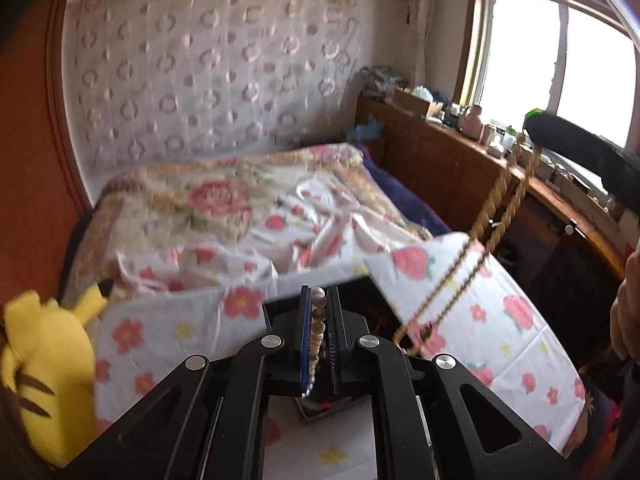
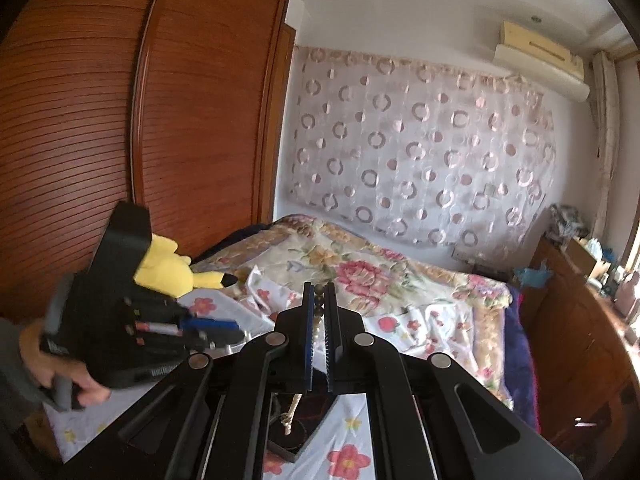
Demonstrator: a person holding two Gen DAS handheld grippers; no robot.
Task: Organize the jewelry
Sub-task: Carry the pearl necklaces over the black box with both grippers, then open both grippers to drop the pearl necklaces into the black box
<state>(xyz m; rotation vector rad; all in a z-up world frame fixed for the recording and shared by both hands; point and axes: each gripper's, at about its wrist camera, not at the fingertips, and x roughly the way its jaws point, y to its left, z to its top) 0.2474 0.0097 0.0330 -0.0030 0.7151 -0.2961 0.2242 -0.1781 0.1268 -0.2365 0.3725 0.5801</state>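
My left gripper [image 1: 319, 300] is shut on a string of pale round beads [image 1: 319, 314] that runs back between its pads. My right gripper [image 2: 319, 292] is shut on a gold twisted chain necklace [image 2: 319, 307], with small dark beads showing at the tips. In the left wrist view that gold chain [image 1: 472, 248] hangs in a long loop from the right gripper body at the upper right down to a dark tray [image 1: 372, 304]. In the right wrist view the chain's lower end [image 2: 289, 416] hangs over a black tray [image 2: 304, 436]. The left gripper [image 2: 216, 326] shows there too, blurred, at the left.
A floral sheet [image 1: 500, 320] covers the surface under the tray. A bed with a flowered quilt [image 1: 224, 196] lies behind. A yellow plush toy [image 1: 44, 364] sits at the left. A wooden wardrobe [image 2: 120, 120] stands left, a wooden cabinet [image 1: 460, 168] with clutter under the window at right.
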